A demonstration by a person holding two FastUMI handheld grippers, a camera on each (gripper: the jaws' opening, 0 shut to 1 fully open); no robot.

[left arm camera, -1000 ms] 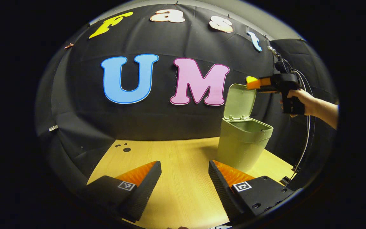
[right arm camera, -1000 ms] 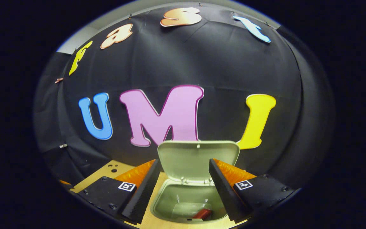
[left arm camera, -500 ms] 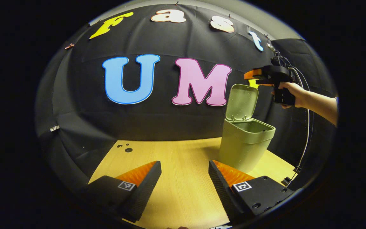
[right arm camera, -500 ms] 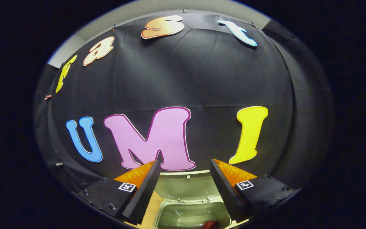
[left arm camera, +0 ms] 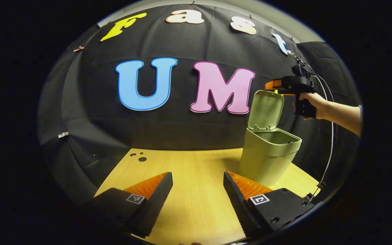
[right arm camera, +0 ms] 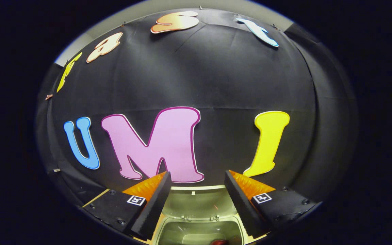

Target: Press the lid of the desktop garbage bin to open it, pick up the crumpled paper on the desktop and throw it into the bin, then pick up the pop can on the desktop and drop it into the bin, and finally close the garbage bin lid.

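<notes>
While one bin (left arm camera: 269, 160) stands with lid (left arm camera: 265, 109) raised, left claw (left arm camera: 197, 182) and right claw (right arm camera: 197, 182) gape wide, empty.

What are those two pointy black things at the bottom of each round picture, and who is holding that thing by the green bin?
They are the two fingers of a grabbing tool. A person holds one tool in each hand, and each carries a camera looking forward. In the left gripper view, the left tool hovers open over the wooden table. Farther off, a hand holds the right tool above the green garbage bin, whose lid stands open. In the right gripper view, that right tool is open and empty.
</notes>
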